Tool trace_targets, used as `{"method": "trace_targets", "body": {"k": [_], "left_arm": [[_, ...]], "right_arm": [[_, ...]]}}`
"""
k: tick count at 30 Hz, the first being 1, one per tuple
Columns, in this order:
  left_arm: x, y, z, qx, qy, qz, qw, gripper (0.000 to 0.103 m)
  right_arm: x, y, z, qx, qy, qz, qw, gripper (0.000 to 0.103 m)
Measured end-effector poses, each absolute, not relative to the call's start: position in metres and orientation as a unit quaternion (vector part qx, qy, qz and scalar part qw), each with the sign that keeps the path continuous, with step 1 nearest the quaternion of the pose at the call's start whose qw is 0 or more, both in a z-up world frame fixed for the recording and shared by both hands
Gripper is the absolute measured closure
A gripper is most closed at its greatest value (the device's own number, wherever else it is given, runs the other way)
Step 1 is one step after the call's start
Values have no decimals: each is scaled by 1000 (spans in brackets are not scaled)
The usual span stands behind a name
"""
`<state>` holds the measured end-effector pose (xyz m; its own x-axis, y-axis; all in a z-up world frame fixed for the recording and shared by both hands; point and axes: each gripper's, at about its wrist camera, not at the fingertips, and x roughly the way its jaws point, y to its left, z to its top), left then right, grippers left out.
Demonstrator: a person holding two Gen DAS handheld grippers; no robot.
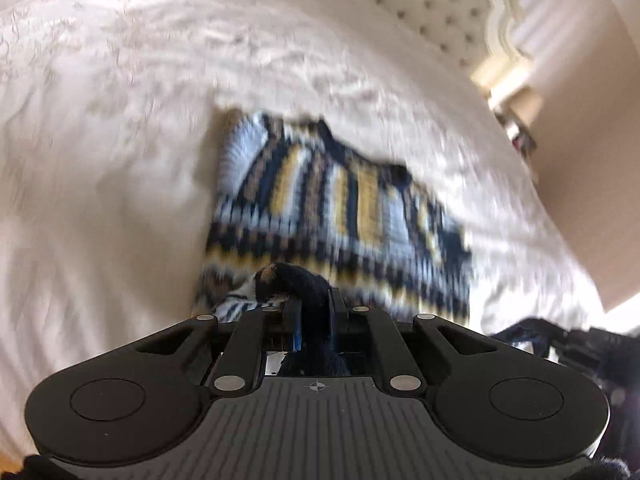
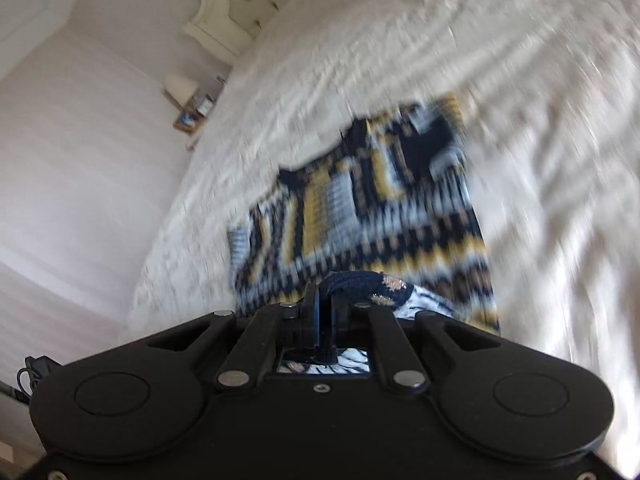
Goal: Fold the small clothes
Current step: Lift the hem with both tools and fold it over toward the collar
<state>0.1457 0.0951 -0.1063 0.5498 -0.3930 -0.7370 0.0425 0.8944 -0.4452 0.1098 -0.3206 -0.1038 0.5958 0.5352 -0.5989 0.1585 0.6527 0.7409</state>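
A small knitted sweater [image 1: 340, 208] in navy, yellow, pale blue and white lies on the white bed cover, blurred by motion. My left gripper [image 1: 314, 300] is shut on its near navy hem, and a bunch of the knit sticks up between the fingers. In the right wrist view the same sweater [image 2: 360, 208] spreads ahead, and my right gripper [image 2: 326, 300] is shut on the hem too, the navy edge pinched and lifted off the bed. The right gripper also shows at the lower right edge of the left wrist view, dark and blurred.
The white bed cover [image 1: 120, 140] fills most of both views. A tufted cream headboard [image 2: 240, 0] stands at the far end. Beside the bed is a nightstand [image 2: 190, 120] with a small lamp. A pale wall [image 2: 72, 160] runs along the bed's side.
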Motion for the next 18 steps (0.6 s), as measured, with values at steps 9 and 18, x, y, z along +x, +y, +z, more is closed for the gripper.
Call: {"method": "trace_targets", "body": {"k": [9, 18], "left_arm": [[226, 79, -84, -176, 416, -89, 887, 92], [270, 71, -103, -93, 431, -122, 889, 74]], "right_arm": [[210, -339, -109, 389, 415, 129, 812, 90], [255, -334, -138, 386, 439, 100, 805, 90]]}}
